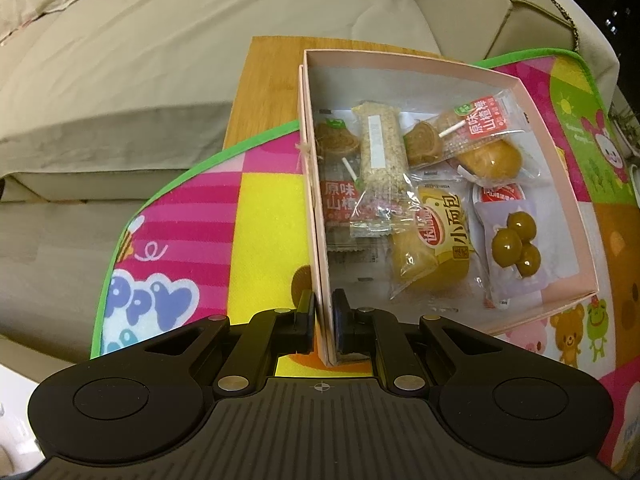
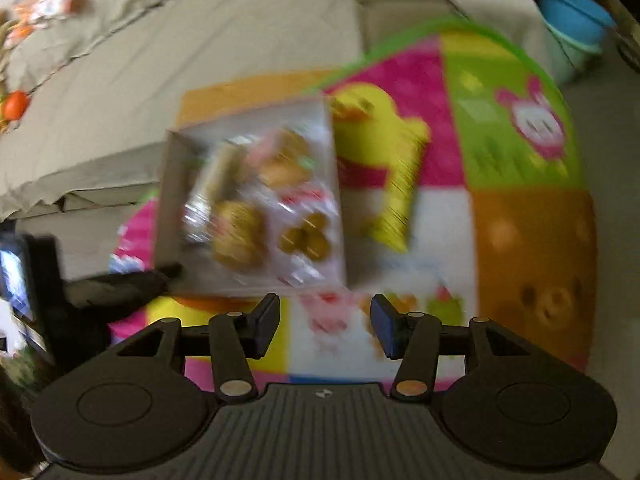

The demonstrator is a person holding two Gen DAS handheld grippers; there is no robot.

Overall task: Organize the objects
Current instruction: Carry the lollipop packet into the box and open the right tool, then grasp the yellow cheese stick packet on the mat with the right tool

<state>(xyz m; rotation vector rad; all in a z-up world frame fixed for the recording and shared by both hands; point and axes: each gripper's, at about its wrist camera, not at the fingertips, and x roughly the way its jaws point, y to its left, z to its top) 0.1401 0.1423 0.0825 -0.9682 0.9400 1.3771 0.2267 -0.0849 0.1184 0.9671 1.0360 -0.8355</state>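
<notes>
Left wrist view: the left gripper point(image 1: 324, 322) is clamped on the near left wall of the pink box point(image 1: 440, 60), which sits on a colourful mat point(image 1: 248, 200) and holds wrapped snacks point(image 1: 432, 236).

Right wrist view, blurred: the right gripper point(image 2: 325, 326) hangs with jaws apart and nothing between them, just near of the box point(image 2: 170, 200).

In the left wrist view we read "原味山楂" in white on the red labels of two lollipop wrappers point(image 1: 486, 122) and point(image 1: 339, 196), "小面包" on the yellow bread packet point(image 1: 446, 224), and the letters "PPY" on the play mat point(image 1: 160, 300). In the right wrist view, blur left us nothing legible.
</notes>
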